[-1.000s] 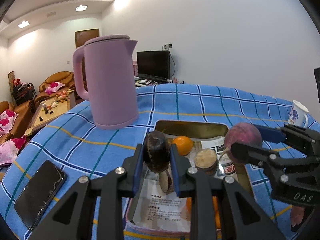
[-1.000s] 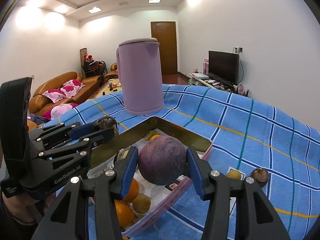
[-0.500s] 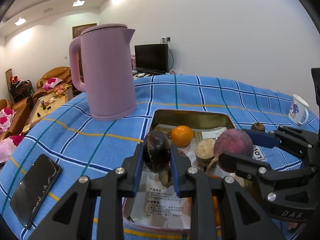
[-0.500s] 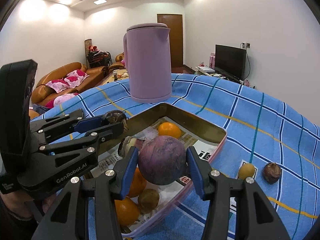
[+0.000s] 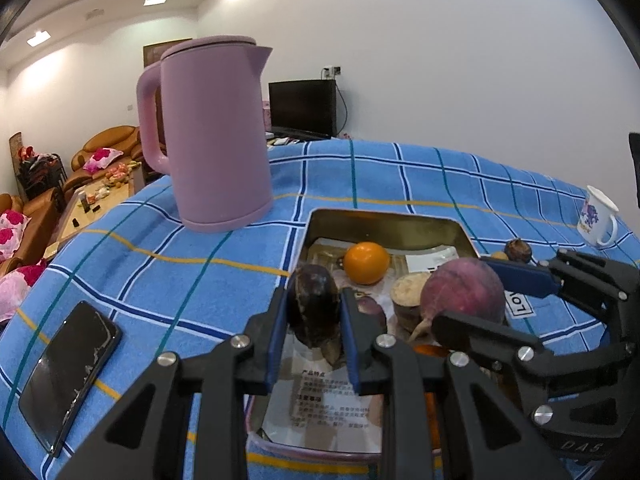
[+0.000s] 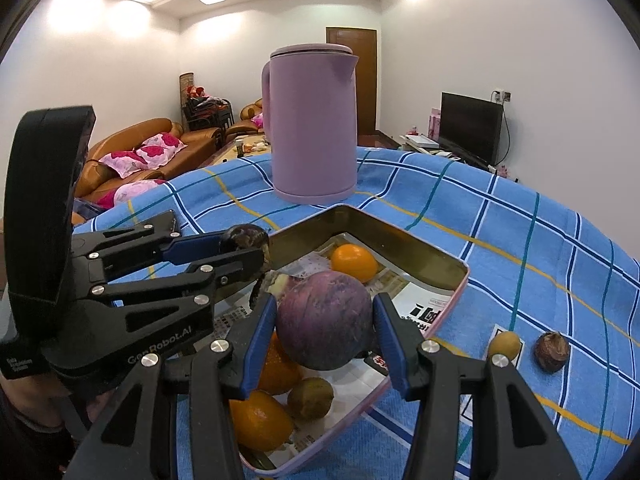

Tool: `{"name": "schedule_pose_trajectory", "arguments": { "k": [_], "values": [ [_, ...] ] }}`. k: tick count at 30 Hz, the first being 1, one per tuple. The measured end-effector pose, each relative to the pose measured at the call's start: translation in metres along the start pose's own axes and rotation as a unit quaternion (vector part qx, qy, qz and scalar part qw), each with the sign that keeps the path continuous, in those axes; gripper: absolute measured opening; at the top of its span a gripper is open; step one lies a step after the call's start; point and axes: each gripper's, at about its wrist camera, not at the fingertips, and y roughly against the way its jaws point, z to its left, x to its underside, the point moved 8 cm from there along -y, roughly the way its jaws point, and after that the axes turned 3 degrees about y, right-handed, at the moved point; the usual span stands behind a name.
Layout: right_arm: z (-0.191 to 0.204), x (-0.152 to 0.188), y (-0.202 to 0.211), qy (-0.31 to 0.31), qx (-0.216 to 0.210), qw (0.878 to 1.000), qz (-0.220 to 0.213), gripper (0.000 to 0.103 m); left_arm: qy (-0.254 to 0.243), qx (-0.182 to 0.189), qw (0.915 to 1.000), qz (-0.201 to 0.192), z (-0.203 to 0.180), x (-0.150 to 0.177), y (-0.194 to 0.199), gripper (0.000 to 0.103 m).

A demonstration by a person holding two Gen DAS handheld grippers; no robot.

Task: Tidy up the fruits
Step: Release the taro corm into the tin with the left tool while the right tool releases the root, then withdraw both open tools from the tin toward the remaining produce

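My left gripper (image 5: 314,318) is shut on a small dark brown fruit (image 5: 314,304), held over the near left part of a pink-rimmed metal tray (image 5: 384,220). My right gripper (image 6: 324,326) is shut on a large round purple fruit (image 6: 324,320) above the same tray (image 6: 448,300). From the left wrist view that purple fruit (image 5: 462,294) and the right gripper (image 5: 480,300) show at the right. In the right wrist view the left gripper (image 6: 256,246) with its dark fruit (image 6: 244,238) sits at left. Oranges (image 6: 354,262), a brownish kiwi-like fruit (image 6: 310,398) and a cut fruit (image 5: 408,290) lie in the tray on printed paper.
A tall lilac kettle (image 5: 212,132) stands behind the tray on the blue checked tablecloth (image 5: 160,260). A black phone (image 5: 70,364) lies at the near left. A white mug (image 5: 596,216) stands far right. A small yellow fruit (image 6: 504,344) and a brown one (image 6: 552,350) lie on the cloth right of the tray.
Both grippers have come slightly lower and closer over the tray, each keeping its fruit. The kettle and tray look a little nearer and higher in both views.
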Motion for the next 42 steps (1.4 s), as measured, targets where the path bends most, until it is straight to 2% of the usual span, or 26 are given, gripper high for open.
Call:
{"name": "schedule_pose_trajectory", "arguments": {
  "k": [7,8,9,12,14,20,26,30,37,42],
  "values": [
    [0.001,0.000,0.000,-0.003,-0.009,1.000,-0.002,0.052,-0.002,-0.007,1.0000,-0.002,0.002,0.000,0.003,0.029],
    [0.001,-0.001,0.001,-0.003,-0.013,1.000,-0.003,0.052,-0.001,-0.007,1.0000,-0.002,0.002,0.000,0.003,0.033],
    [0.002,0.000,0.001,-0.003,-0.014,1.000,-0.004,0.052,0.001,-0.010,0.9999,-0.003,0.003,-0.001,0.004,0.043],
    [0.001,-0.001,0.007,0.002,-0.008,1.000,-0.013,0.052,0.007,-0.015,0.9997,-0.015,0.005,-0.003,0.010,0.064],
    [-0.005,-0.003,0.014,-0.008,-0.008,1.000,-0.024,0.052,0.010,-0.022,0.9995,-0.021,0.007,-0.006,0.013,0.069],
    [-0.034,-0.006,0.038,-0.041,0.010,0.998,-0.052,0.055,0.011,-0.023,0.9994,-0.025,0.004,-0.008,0.018,0.070],
    [-0.069,0.004,0.054,-0.061,0.045,0.996,-0.051,0.057,0.008,-0.015,0.9995,-0.028,-0.009,-0.013,0.023,0.077],
    [-0.097,0.013,0.069,-0.075,0.082,0.993,-0.044,0.057,-0.006,0.000,0.9993,-0.038,-0.032,-0.023,0.026,0.082],
    [-0.151,0.037,0.083,-0.114,0.134,0.984,-0.012,0.057,-0.039,0.034,0.9978,-0.042,-0.090,-0.030,0.025,0.084],
    [-0.172,0.050,0.071,-0.129,0.154,0.979,0.029,0.057,-0.062,0.048,0.9960,-0.043,-0.128,-0.033,0.019,0.085]
  ]
}}
